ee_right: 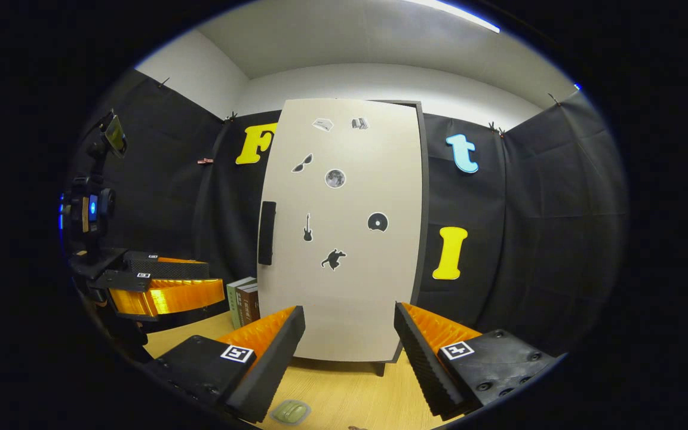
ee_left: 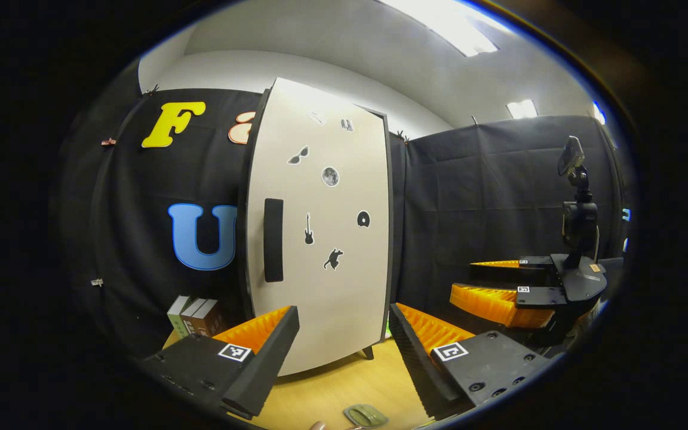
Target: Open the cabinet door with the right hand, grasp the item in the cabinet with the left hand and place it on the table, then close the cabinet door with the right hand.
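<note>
Plainly, cabinet door [ee_right: 344,233] closed, both claws agape

1. Your way into the cabinet [ee_right: 344,233] is blocked: its door [ee_left: 320,227] is shut flat across the front.
2. The dark handle [ee_right: 267,233] sits on the door's left edge with bare door around it.
3. Books [ee_right: 243,301] stand just left of the cabinet's foot, crowding that side low down.
4. The table [ee_right: 344,388] before the cabinet is open wood, save a small green object [ee_right: 291,412] near your edge.
5. In the right gripper view, the left gripper [ee_right: 165,286] hangs to the left, apart from the door.
</note>
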A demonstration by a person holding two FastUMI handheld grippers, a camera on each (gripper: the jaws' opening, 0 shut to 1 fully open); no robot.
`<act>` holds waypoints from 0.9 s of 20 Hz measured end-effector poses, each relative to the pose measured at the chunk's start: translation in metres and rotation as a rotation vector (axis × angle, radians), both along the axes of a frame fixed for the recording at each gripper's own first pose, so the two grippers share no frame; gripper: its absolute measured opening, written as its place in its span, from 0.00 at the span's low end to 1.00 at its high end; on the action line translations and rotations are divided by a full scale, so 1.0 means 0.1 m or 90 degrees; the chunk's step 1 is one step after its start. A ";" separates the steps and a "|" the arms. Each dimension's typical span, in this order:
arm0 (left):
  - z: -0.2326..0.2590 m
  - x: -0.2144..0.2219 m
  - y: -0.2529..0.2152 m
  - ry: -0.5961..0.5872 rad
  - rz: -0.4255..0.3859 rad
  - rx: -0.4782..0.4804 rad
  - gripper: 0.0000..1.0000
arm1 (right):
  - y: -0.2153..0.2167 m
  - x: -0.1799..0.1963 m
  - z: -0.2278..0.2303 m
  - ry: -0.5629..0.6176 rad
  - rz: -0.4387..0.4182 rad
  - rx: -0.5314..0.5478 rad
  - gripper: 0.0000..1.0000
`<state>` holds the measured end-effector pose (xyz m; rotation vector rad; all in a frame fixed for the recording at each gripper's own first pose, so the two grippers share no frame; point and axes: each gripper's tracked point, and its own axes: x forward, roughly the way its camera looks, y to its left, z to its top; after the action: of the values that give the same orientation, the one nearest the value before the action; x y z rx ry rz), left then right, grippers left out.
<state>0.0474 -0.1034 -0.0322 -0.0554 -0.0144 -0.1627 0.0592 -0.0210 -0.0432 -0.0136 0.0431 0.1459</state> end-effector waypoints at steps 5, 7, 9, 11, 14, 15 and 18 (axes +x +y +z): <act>-0.02 0.01 -0.01 -0.002 0.000 0.003 0.95 | -0.01 0.00 0.06 -0.009 0.000 0.004 0.97; -0.02 0.01 0.00 -0.002 0.004 0.005 0.95 | -0.03 0.01 0.03 -0.007 -0.004 0.003 0.97; -0.01 0.00 0.02 -0.005 0.011 0.004 0.95 | -0.04 0.00 0.03 -0.004 -0.008 0.005 0.97; 0.00 0.00 0.04 -0.007 0.018 0.000 0.95 | -0.03 0.00 0.04 -0.005 -0.009 0.005 0.97; 0.00 0.01 0.09 -0.008 0.034 -0.005 0.95 | -0.04 0.00 0.05 -0.006 -0.011 0.000 0.97; 0.00 0.01 0.11 -0.006 0.039 -0.006 0.95 | -0.04 -0.01 0.05 -0.006 -0.012 -0.001 0.97; -0.02 0.00 0.17 -0.006 0.058 -0.006 0.95 | -0.05 -0.03 0.08 -0.008 -0.013 -0.001 0.97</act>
<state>0.0475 -0.0868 -0.0341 -0.0630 -0.0271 -0.0712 0.0565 -0.0260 -0.0357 -0.0153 0.0303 0.1253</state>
